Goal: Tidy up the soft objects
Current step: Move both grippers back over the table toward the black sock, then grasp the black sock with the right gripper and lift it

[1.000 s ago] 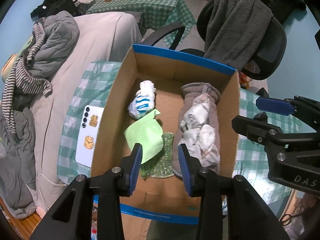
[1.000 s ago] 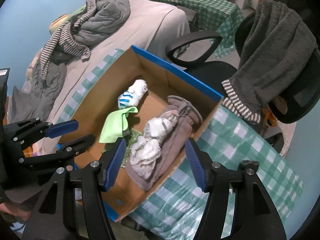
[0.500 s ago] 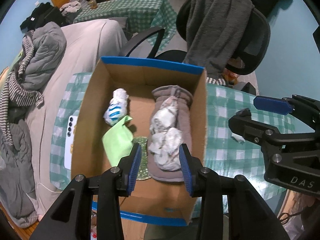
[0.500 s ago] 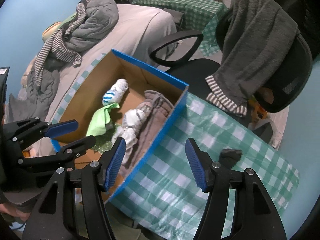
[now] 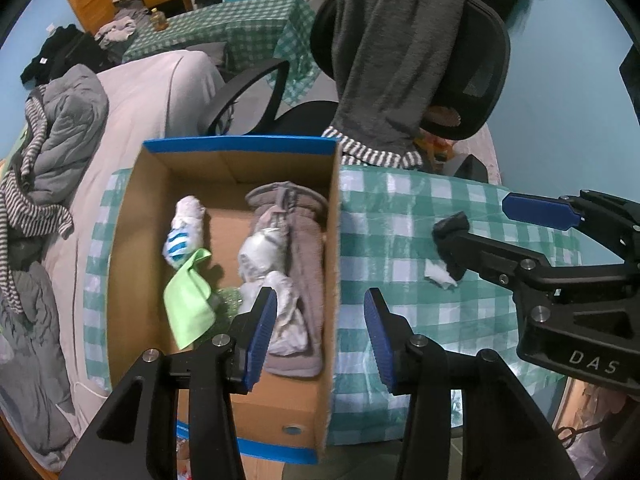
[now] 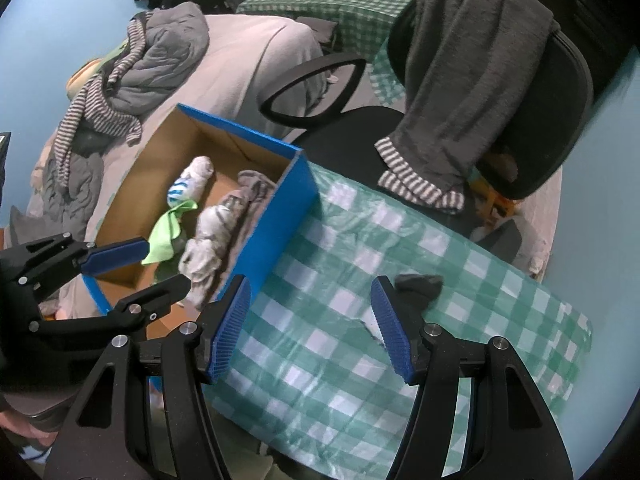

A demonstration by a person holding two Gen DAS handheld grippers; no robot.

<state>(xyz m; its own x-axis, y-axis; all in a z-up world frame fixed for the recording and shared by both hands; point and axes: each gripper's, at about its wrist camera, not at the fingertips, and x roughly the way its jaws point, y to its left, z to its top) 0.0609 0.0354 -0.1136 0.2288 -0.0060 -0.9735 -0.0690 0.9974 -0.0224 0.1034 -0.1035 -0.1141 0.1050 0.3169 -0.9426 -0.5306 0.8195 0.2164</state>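
At the left end of the table (image 5: 400, 216), which is covered with a glossy green-and-white checked cloth, a corrugated cardboard box (image 5: 132, 248) with blue-taped rims is seen. Inside it, from left to right, are a rolled white sock with blue stripes (image 5: 182, 228), a flat bright-green cloth (image 5: 188, 304), a crumpled pale bundle (image 5: 264, 256) and a soft brown-grey fleece garment (image 5: 304, 240) laid along the box's right wall. The left gripper (image 5: 320, 332) is held parted and empty above the box's right wall; one ribbed blue pad is over the fleece garment, the other over the cloth-covered table. Compared with a second ago, when both pads were over the box interior, its view has been shifted to the right.

Further right, near the table's right edge, a small dark sock (image 6: 418, 284) is seen lying, with a white scrap (image 5: 440, 276) just beside it. The right gripper (image 6: 310, 328) is spread wide with nothing held; the dark sock lies just beyond its right finger (image 6: 390, 332), outside the gap. A second ago this gripper was over the box and the sock was out of sight. Behind the table, a fuzzy dark-grey blanket (image 6: 460, 80) with a striped hem is draped over a mesh office chair (image 6: 560, 120).
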